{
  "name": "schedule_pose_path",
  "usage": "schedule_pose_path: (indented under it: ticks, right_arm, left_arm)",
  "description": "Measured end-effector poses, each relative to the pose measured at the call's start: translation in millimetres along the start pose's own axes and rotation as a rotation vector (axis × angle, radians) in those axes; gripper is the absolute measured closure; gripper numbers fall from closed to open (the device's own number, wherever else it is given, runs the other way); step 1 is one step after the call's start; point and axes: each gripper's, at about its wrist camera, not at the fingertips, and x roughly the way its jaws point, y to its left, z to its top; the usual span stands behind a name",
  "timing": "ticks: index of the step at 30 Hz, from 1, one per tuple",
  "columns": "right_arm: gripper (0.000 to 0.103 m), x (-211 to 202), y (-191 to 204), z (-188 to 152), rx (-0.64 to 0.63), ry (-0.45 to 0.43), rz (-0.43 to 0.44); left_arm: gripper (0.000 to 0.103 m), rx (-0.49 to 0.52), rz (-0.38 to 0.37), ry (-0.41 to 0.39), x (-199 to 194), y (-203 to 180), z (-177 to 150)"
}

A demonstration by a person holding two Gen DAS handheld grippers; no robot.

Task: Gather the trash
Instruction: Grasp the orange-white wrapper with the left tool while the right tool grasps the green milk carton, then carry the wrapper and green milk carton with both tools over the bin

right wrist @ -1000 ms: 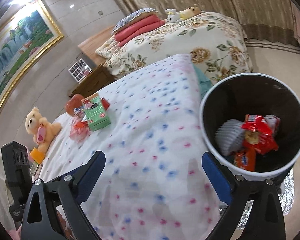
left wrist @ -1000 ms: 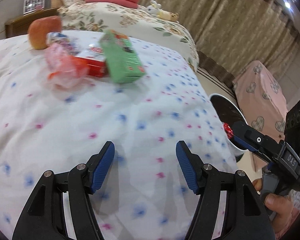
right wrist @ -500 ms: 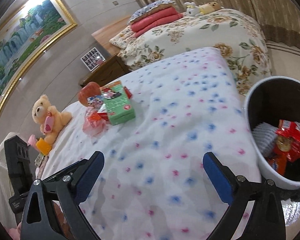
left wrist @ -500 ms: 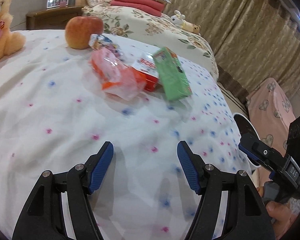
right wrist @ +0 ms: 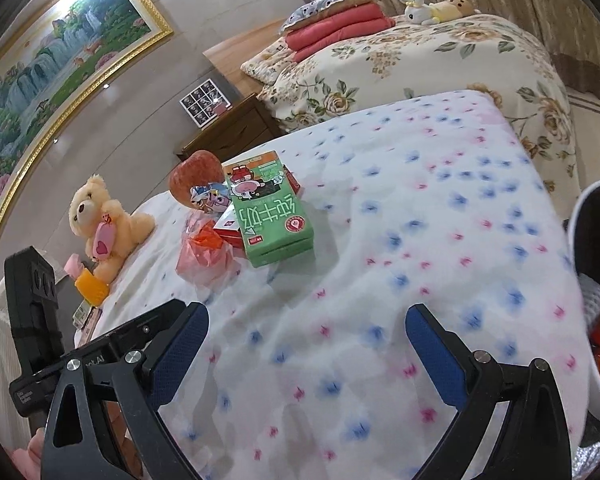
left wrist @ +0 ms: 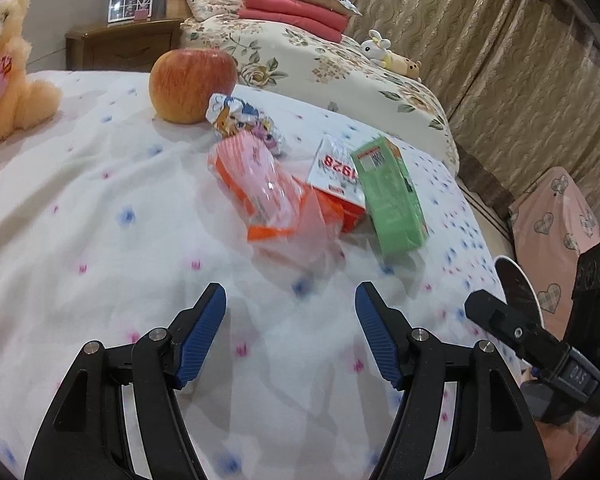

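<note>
A pile of trash lies on the spotted white bedspread [left wrist: 100, 240]: a green milk carton [left wrist: 392, 200] [right wrist: 270, 212], a red and white box [left wrist: 336, 184] [right wrist: 230, 226], a crumpled pink and orange plastic bag [left wrist: 268, 196] [right wrist: 204, 256] and a small cartoon wrapper [left wrist: 240, 118] [right wrist: 208, 198]. My left gripper [left wrist: 290, 320] is open and empty, just short of the bag. My right gripper [right wrist: 306, 344] is open and empty, farther from the pile. The bin [right wrist: 596, 240] with red wrappers stands at the bed's right edge.
An apple [left wrist: 192, 84] [right wrist: 196, 176] sits behind the pile. A teddy bear [left wrist: 4, 80] [right wrist: 100, 220] sits at the left. A second bed with a floral cover [right wrist: 440, 64], a wooden nightstand [left wrist: 124, 42] and curtains lie beyond. The right gripper's body [left wrist: 540, 340] shows at right.
Both grippers have swung left from the bin toward the trash pile. The pile now lies closer and more central in the left wrist view. Both stay open.
</note>
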Motion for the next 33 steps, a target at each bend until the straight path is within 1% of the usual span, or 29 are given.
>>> schedule_pose_path:
  ticks: [5,13,15,18,19,20,21,22,23,24,25,27,33]
  right_arm:
    - [0.003,9.8,0.9,10.5,-0.005,0.001,0.012]
    - [0.005,36.0,13.9,32.5,-0.043,0.005,0.051]
    - [0.008,43.1,15.6,37.3,-0.051,0.01,0.059]
    - [0.019,54.8,16.1,41.5,-0.053,0.029,0.06]
    - [0.026,58.2,15.3,42.6,-0.049,0.036,0.061]
    - [0.036,61.4,14.1,43.4,-0.041,0.044,0.06]
    - [0.043,63.7,12.6,43.3,-0.035,0.052,0.056]
    - [0.048,64.7,10.8,43.1,-0.03,0.058,0.057]
    - [0.049,63.7,9.4,42.5,-0.025,0.052,0.063]
    - [0.049,62.1,8.9,42.2,-0.024,0.048,0.067]
    - [0.049,60.2,8.6,41.6,-0.025,0.044,0.068]
    - [0.049,55.6,7.9,40.3,-0.024,0.037,0.07]
    - [0.049,33.9,0.1,30.8,-0.007,0.017,0.052]
  left_arm:
    - [0.035,0.01,0.006,0.002,9.5,1.0,13.7]
    - [0.035,0.01,0.014,-0.003,19.0,6.7,24.9]
    - [0.035,0.006,0.013,-0.002,21.5,8.3,25.7]
    - [0.035,0.01,0.001,0.005,25.6,9.1,25.3]
    - [0.038,0.014,-0.003,0.003,26.3,8.8,24.9]
    - [0.043,0.019,-0.012,0.001,26.4,8.0,24.6]
    - [0.054,0.024,-0.023,0.003,26.6,7.2,25.0]
    - [0.059,0.033,-0.039,0.008,27.4,6.0,24.9]
    - [0.061,0.038,-0.041,0.01,27.6,5.0,24.7]
    - [0.066,0.044,-0.042,0.007,27.0,4.0,24.1]
    - [0.068,0.048,-0.047,0.006,26.1,3.1,23.8]
    - [0.07,0.062,-0.05,-0.001,22.6,0.4,22.2]
    - [0.072,0.071,-0.073,-0.016,7.9,-5.4,11.9]
